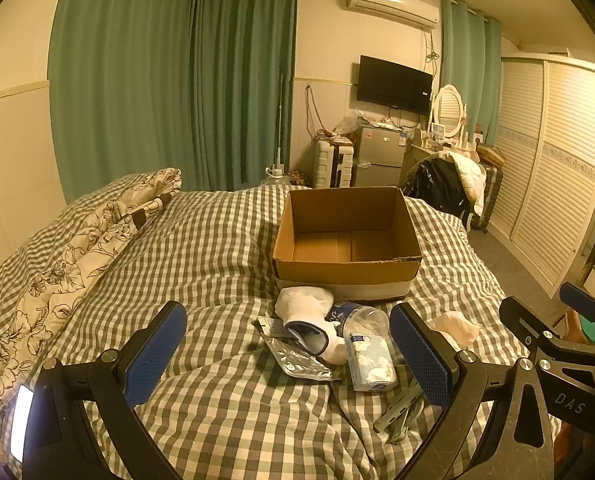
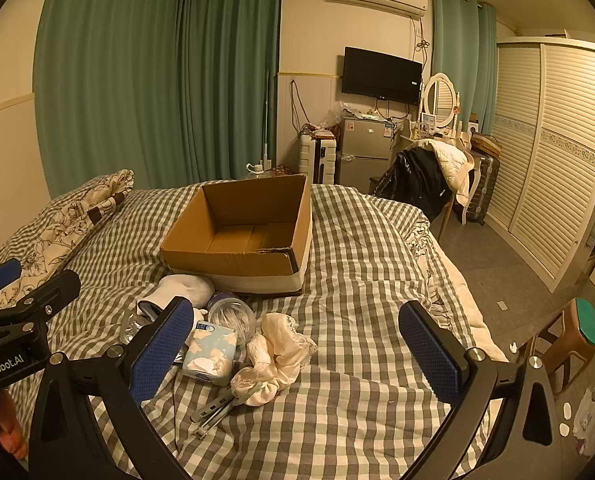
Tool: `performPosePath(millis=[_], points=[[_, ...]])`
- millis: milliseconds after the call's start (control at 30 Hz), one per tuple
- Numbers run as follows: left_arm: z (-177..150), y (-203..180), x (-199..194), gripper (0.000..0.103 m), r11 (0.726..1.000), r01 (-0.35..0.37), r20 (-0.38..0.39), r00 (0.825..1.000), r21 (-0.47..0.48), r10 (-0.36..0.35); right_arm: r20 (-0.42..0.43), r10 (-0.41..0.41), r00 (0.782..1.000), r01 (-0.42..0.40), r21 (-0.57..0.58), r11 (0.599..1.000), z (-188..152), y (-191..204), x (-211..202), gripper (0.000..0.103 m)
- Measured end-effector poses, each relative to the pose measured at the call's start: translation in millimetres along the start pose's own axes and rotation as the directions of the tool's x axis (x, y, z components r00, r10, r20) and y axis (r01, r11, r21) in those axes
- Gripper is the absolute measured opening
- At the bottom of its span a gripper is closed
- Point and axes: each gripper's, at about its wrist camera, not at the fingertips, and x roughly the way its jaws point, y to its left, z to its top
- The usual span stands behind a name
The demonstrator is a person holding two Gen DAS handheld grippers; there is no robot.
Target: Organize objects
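Observation:
An open, empty cardboard box (image 1: 347, 236) sits on the checked bed; it also shows in the right wrist view (image 2: 241, 232). In front of it lies a small pile: a white sock (image 1: 309, 312), a clear plastic bottle (image 1: 359, 318), a tissue pack (image 1: 371, 362), a foil packet (image 1: 297, 356), a grey folding stand (image 1: 401, 412) and a cream lace cloth (image 2: 277, 352). My left gripper (image 1: 289, 356) is open, hovering above the pile. My right gripper (image 2: 297, 352) is open, just right of the pile, above the cream cloth.
A floral pillow (image 1: 77, 248) lies at the bed's left. Beyond the bed stand a suitcase (image 1: 333, 162), a small fridge (image 1: 379, 156), a chair with coats (image 2: 425, 180) and a louvred wardrobe (image 2: 553, 152). A green-topped stool (image 2: 577, 336) stands right of the bed.

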Motion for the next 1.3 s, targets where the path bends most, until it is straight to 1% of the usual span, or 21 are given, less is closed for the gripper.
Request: performPosePath(millis=[1100, 1300], points=[[-5.0, -1.9, 1.8, 0.103, 1.0, -0.007, -0.007, 1.0, 0.004, 0.007, -0.01, 0.013, 1.0, -0.013, -0.019, 1.0, -3.8, 7.0, 0.9, 0.103], [-6.3, -2.2, 6.3, 0.103, 1.0, -0.005, -0.015, 1.0, 0.011, 0.006, -0.024, 0.017, 1.0, -0.018, -0.016, 1.0, -4.1, 6.2, 3.6, 0.103]])
